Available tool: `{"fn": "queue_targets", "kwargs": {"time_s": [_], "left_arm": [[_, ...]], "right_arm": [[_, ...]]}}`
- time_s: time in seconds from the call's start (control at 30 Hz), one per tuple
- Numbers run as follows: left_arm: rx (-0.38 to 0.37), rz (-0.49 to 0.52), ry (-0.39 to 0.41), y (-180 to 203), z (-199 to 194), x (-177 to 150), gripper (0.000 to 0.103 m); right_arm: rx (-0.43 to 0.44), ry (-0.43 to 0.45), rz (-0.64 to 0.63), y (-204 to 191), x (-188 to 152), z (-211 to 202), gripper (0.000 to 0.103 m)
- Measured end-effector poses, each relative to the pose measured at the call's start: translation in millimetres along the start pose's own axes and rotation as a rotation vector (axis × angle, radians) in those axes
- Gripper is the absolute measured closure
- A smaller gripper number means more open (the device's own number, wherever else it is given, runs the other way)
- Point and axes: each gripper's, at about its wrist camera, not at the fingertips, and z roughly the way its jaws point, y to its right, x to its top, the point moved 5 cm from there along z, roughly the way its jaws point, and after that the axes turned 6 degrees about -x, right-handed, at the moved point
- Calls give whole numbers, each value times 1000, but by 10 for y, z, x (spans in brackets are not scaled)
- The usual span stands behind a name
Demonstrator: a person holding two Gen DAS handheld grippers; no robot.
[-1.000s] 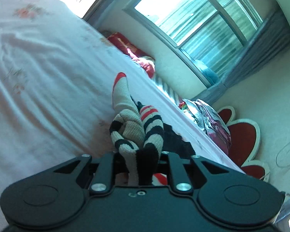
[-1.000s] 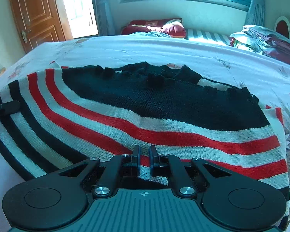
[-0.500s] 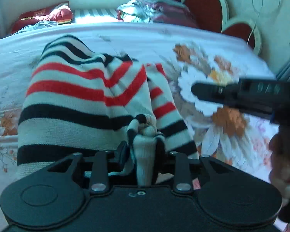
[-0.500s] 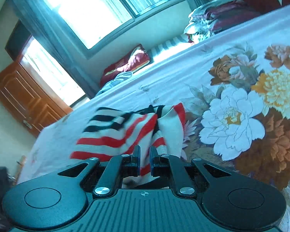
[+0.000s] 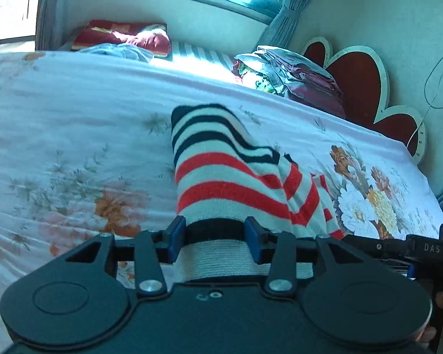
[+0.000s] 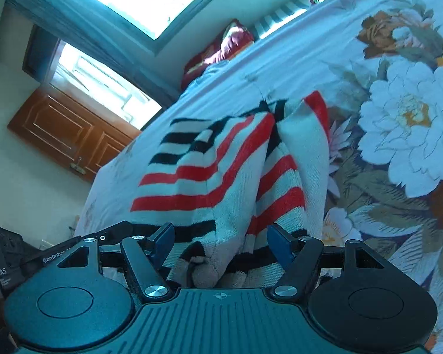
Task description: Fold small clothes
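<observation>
as both hand-held grippers [image 5: 217,233] open, sweater [image 5: 221,177] lies between.

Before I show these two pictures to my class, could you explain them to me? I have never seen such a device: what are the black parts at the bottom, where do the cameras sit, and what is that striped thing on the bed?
There is no robot here. A person holds a two-finger gripper in each hand, and each has a wide-angle camera looking forward along its fingers. One picture is from the left gripper, the other from the right gripper. A striped knit garment, red, white and black, lies folded over on a floral bedsheet. Both grippers' jaws have just been opening; the garment's edge lies between them, but neither grips it.
</observation>
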Motion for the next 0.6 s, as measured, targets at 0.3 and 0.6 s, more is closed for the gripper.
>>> {"fn": "queue_targets", "kwargs": {"time_s": [0.3, 0.6], "left_arm": [[12, 47, 35, -18, 26, -173, 63], [-62, 228, 75, 428, 217, 20, 73]], "right_arm": [[-113, -47, -164, -253, -22, 370, 79], [-281, 260, -501, -593, 61, -248, 84]]}}
